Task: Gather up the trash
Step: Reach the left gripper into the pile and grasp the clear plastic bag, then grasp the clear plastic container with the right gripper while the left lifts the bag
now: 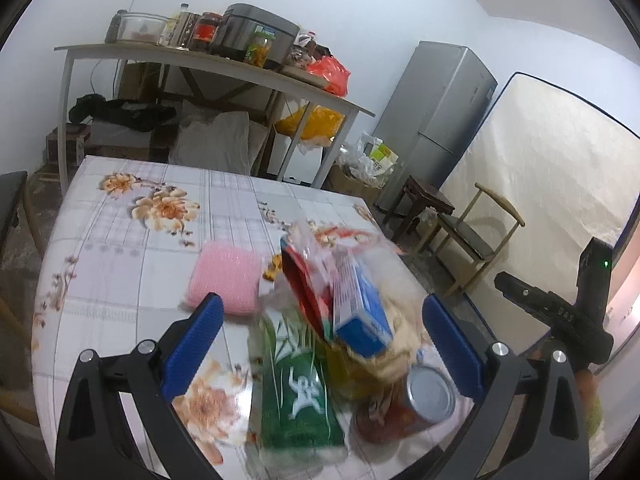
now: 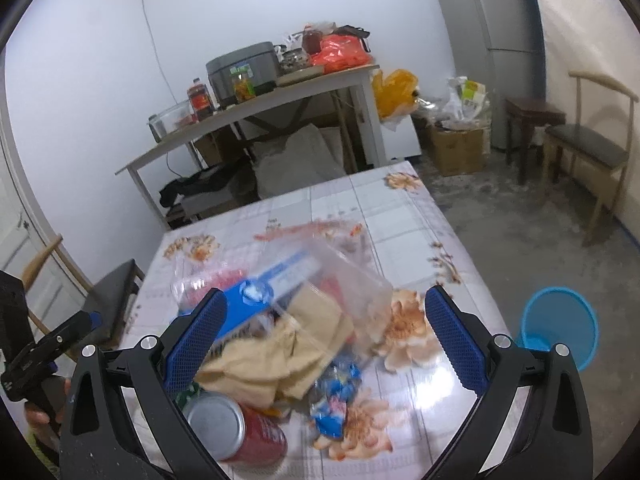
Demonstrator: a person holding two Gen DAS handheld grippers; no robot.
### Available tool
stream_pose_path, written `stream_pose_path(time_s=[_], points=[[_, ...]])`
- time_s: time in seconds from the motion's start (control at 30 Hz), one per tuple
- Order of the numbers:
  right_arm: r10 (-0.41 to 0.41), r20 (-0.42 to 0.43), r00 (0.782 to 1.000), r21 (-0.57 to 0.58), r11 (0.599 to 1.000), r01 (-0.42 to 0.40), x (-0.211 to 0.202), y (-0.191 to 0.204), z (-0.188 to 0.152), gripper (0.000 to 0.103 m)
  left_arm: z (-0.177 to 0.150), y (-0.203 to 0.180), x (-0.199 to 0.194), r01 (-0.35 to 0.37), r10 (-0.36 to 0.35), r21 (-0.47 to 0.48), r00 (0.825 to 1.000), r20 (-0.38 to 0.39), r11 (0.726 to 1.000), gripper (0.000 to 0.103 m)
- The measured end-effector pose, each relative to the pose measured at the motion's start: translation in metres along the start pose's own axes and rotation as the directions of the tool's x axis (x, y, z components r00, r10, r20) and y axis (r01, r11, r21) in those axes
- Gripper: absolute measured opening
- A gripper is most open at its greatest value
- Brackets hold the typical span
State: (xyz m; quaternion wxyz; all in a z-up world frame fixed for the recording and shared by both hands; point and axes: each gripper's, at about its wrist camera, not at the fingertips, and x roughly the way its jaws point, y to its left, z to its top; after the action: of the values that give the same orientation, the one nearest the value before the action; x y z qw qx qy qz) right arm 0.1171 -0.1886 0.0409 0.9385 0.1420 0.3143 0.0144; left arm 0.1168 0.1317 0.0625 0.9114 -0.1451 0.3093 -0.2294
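- Right wrist view: the right gripper [image 2: 326, 326] is held with jaws spread, empty, over the trash pile [image 2: 280, 344].
- Left gripper [image 1: 320, 332] is likewise spread, gripping nothing.
- Nearest the pile's front, a can [image 2: 236, 432] lies sideways; it could be knocked rolling.
- Beyond the pile, off the table [image 2: 400, 216], a bin [image 2: 560, 328] is seen; loose wrappers could be dropped in transit.

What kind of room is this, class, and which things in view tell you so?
Probably a home kitchen or dining room: a fridge stands against the wall, a rice cooker and food jars sit on a side table, and a flowered tablecloth covers the table holding the trash.
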Motion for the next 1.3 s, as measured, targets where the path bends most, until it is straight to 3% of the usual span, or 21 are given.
stream_pose_path(time_s=[0.07, 0.17, 0.3, 0.37, 0.4, 0.43, 0.53, 0.6, 0.7, 0.8, 0.83, 0.87, 0.93, 1.0, 1.07, 1.17, 1.2, 1.3], points=[[0.021, 0.014, 1.000, 0.018, 1.000, -0.022, 0.001, -0.005, 0.009, 0.096, 0.017, -0.005, 0.005, 0.017, -0.017, 0.023, 1.000, 0.007, 1.000, 0.097], [0.048, 0.024, 0.999, 0.047, 0.998, -0.049, 0.005, -0.013, 0.019, 0.096, 0.047, -0.030, 0.024, -0.003, 0.006, 0.165, 1.000, -0.014, 0.986, 0.097], [0.064, 0.014, 0.998, 0.072, 0.995, -0.065, 0.012, -0.025, 0.019, 0.096, 0.075, -0.071, 0.068, 0.020, 0.022, 0.340, 0.992, -0.121, 0.940, 0.094], [0.065, 0.008, 0.998, 0.082, 0.994, -0.066, 0.014, -0.031, 0.017, 0.096, 0.087, -0.093, 0.103, 0.087, 0.006, 0.383, 0.972, -0.234, 0.920, 0.094], [0.065, 0.004, 0.998, 0.088, 0.994, -0.066, 0.015, -0.035, 0.016, 0.096, 0.092, -0.102, 0.120, 0.120, 0.001, 0.394, 0.956, -0.294, 0.911, 0.094], [0.065, 0.000, 0.998, 0.094, 0.993, -0.065, 0.015, -0.038, 0.015, 0.096, 0.095, -0.116, 0.143, 0.162, 0.004, 0.416, 0.929, -0.371, 0.895, 0.094], [0.060, -0.010, 0.998, 0.125, 0.990, -0.058, 0.017, -0.053, 0.012, 0.096, 0.092, -0.151, 0.204, 0.177, 0.123, 0.527, 0.867, -0.484, 0.831, 0.094], [0.061, -0.015, 0.998, 0.152, 0.987, -0.058, 0.016, -0.062, 0.011, 0.096, 0.087, -0.167, 0.245, 0.175, 0.203, 0.586, 0.829, -0.522, 0.791, 0.094], [0.053, -0.013, 0.998, 0.190, 0.980, -0.050, 0.013, -0.079, 0.009, 0.096, 0.073, -0.181, 0.310, 0.141, 0.344, 0.654, 0.757, -0.555, 0.743, 0.094], [0.040, -0.013, 0.999, 0.223, 0.974, -0.036, 0.011, -0.096, 0.007, 0.096, 0.058, -0.179, 0.346, 0.136, 0.423, 0.686, 0.697, -0.579, 0.714, 0.094], [0.033, -0.014, 0.999, 0.236, 0.971, -0.029, 0.010, -0.104, 0.006, 0.096, 0.051, -0.179, 0.357, 0.144, 0.455, 0.707, 0.674, -0.582, 0.692, 0.094], [0.030, -0.015, 0.999, 0.242, 0.970, -0.025, 0.010, -0.107, 0.006, 0.096, 0.047, -0.178, 0.364, 0.143, 0.482, 0.730, 0.664, -0.572, 0.668, 0.094], [0.020, -0.021, 1.000, 0.265, 0.964, -0.014, 0.011, -0.119, 0.005, 0.096, 0.040, -0.175, 0.373, 0.127, 0.531, 0.769, 0.653, -0.540, 0.626, 0.092], [0.019, -0.025, 1.000, 0.283, 0.959, -0.011, 0.014, -0.126, 0.005, 0.096, 0.041, -0.167, 0.381, 0.115, 0.541, 0.759, 0.634, -0.553, 0.641, 0.079], [0.025, -0.028, 0.999, 0.300, 0.954, -0.015, 0.015, -0.132, 0.004, 0.096, 0.044, -0.162, 0.386, 0.096, 0.532, 0.739, 0.632, -0.563, 0.667, 0.073], [0.029, -0.027, 0.999, 0.305, 0.952, -0.020, 0.016, -0.135, 0.002, 0.096, 0.051, -0.160, 0.383, 0.088, 0.513, 0.720, 0.643, -0.569, 0.688, 0.053], [0.033, -0.025, 0.999, 0.306, 0.952, -0.024, 0.017, -0.135, 0.002, 0.096, 0.054, -0.161, 0.382, 0.086, 0.506, 0.717, 0.651, -0.566, 0.692, 0.035], [0.036, -0.024, 0.999, 0.306, 0.952, -0.027, 0.015, -0.135, 0.000, 0.096, 0.062, -0.164, 0.373, 0.083, 0.474, 0.702, 0.680, -0.559, 0.708, 0.015]])
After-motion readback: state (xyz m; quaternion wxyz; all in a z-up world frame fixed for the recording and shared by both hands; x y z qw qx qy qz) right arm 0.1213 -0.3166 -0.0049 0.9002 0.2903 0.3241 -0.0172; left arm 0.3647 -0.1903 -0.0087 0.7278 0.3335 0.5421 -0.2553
